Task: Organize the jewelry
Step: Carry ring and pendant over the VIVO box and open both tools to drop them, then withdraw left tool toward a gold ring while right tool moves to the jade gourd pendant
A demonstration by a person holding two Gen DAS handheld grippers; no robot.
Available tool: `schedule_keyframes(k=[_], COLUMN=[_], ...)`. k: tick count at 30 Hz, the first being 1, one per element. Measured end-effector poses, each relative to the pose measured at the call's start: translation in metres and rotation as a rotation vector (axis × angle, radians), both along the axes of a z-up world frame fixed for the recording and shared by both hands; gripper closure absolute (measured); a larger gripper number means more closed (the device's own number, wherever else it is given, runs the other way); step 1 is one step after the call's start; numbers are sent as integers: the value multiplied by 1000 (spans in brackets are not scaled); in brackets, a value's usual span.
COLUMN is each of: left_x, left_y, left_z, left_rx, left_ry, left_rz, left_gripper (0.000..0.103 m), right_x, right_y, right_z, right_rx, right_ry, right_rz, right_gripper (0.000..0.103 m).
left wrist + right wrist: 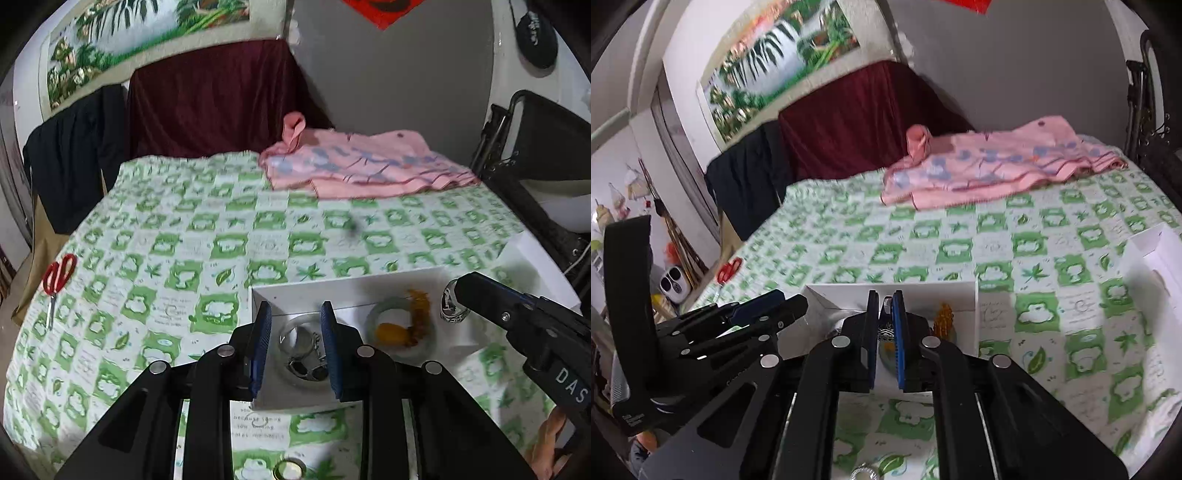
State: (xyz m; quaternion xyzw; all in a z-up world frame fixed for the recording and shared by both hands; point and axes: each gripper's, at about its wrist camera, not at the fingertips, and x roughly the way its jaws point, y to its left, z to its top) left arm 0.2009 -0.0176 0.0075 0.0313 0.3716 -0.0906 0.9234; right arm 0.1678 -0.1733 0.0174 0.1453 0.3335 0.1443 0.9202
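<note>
Left wrist view: spreading wide, green-checked tablecloth [177, 229]; sitting on it, white box [280, 295] holding bangles. Hovering over the box, left gripper [295, 347], tongs apart, gripping nothing. Carrying a silver ring [452, 306], right gripper [460, 288], tongs pinching it. Probably calling next for lowering and releasing inside the box.

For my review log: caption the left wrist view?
Right gripper holds silver ring above white box of bangles.
</note>
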Motion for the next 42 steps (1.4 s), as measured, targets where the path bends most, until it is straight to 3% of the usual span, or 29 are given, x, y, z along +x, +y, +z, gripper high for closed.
schedule_keyframes(k=[5, 8, 13, 17, 19, 20, 26, 31, 42], left_x=[10, 13, 9, 1, -3, -6, -8, -3, -21], left_y=[0, 1, 2, -2, -3, -2, 6, 17, 39], left_z=[-15, -22, -19, -14, -10, -8, -3, -6, -9], left_rx=[-13, -24, -54, -42, -25, -21, -34, -34, 26], left_ry=[31, 53, 39, 9, -22, -40, -56, -34, -28], left_rz=[-13, -19, -36, -44, -21, -13, 17, 66, 109], left_gripper=[73, 61, 45, 35, 17, 15, 10, 10, 7], right_x=[17, 17, 11, 6, 3, 1, -12, -24, -51], right_y=[-2, -8, -20, -22, -21, -20, -20, -21, -21], right_z=[-19, -25, -19, -15, -13, -12, -4, 0, -3], right_rx=[8, 40, 84, 85, 81, 76, 39, 20, -27], right_ry=[33, 43, 19, 0, -10, -17, -72, -116, -137], right_rz=[-9, -17, -36, -44, -46, -48, -76, -117, -124], right_gripper=[95, 77, 73, 62, 57, 55, 36, 10, 7])
